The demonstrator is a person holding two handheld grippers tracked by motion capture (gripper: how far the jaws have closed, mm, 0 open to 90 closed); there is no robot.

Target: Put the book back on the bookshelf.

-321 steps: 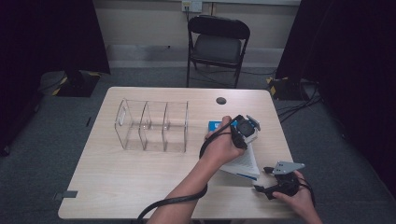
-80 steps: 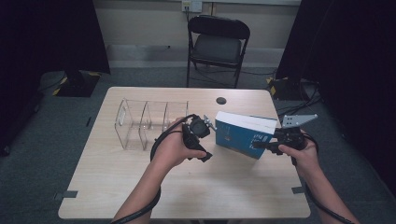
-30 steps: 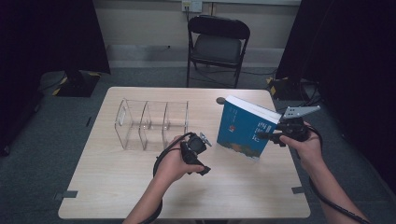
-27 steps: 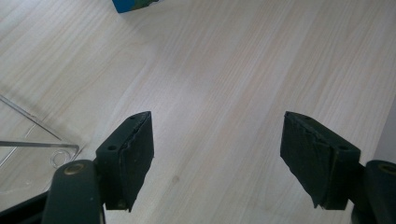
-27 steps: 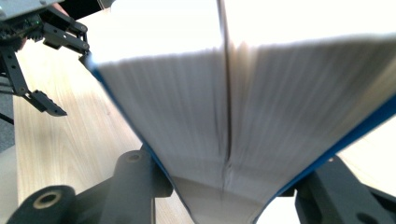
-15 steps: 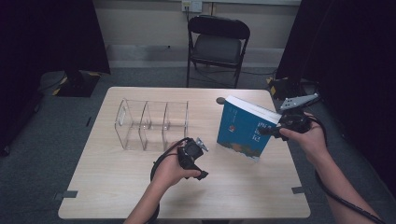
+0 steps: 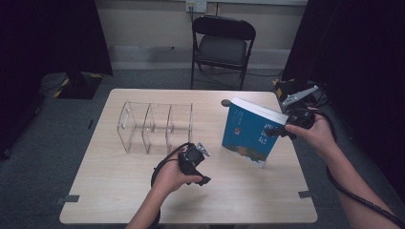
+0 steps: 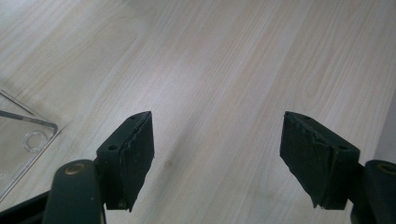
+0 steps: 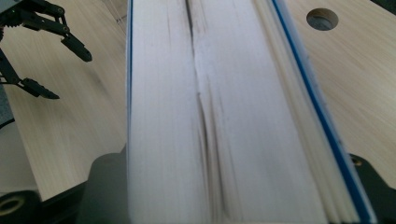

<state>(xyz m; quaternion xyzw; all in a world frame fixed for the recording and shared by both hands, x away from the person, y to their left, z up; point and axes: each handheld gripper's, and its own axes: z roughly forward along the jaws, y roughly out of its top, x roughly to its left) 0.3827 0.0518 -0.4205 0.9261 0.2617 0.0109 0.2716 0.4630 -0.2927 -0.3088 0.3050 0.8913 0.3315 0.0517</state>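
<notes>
Right tongs point(image 7: 282, 131), jaws just easing apart, straddle the blue book point(image 7: 248, 131) standing tilted at the worktop's point(image 7: 119, 195) right, left tongs point(image 7: 198, 155) gape empty: steady it before letting go.

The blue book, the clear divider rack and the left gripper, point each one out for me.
blue book point(image 7: 248, 132), high view, on its front cover.
clear divider rack point(image 7: 156, 128), high view, on a middle partition.
left gripper point(image 8: 217, 163), left gripper view, midway between its open jaws over bare table.
</notes>
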